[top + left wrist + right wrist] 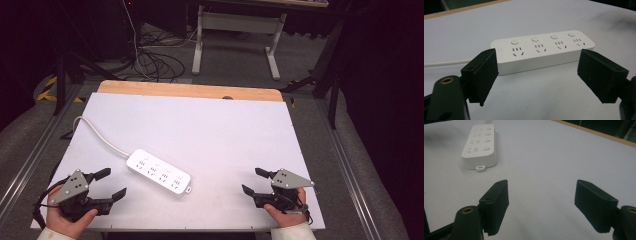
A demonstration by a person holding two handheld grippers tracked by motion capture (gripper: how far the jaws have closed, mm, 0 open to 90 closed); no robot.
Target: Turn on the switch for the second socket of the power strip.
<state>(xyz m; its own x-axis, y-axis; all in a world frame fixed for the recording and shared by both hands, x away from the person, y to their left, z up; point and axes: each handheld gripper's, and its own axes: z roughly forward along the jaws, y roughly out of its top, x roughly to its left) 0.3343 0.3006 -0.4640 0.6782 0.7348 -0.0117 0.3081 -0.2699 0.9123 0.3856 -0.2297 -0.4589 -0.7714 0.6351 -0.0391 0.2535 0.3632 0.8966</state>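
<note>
A white power strip (159,172) lies flat on the white sheet covering the desk (215,125), slanted across the near-centre, between the two claws and closer to the left one. No brand name, label or readable writing shows on it; its top carries only four round buttons, each paired with a group of socket slots, seen clearest in the left gripper view (543,51). In the right gripper view the strip (480,145) shows a small tab at its near end, and its far end is cut off by the top edge of the picture. Its white cord (98,136) runs off toward the desk's left edge, where its end cannot be made out. The left claw (109,183), held in a hand at the near left corner, is spread wide with nothing between its jaws, pointing at the strip. The right claw (255,180), held at the near right, is likewise spread and empty, well apart from the strip. Beyond the desk, cables on the floor and a table frame sit in dim light.
</note>
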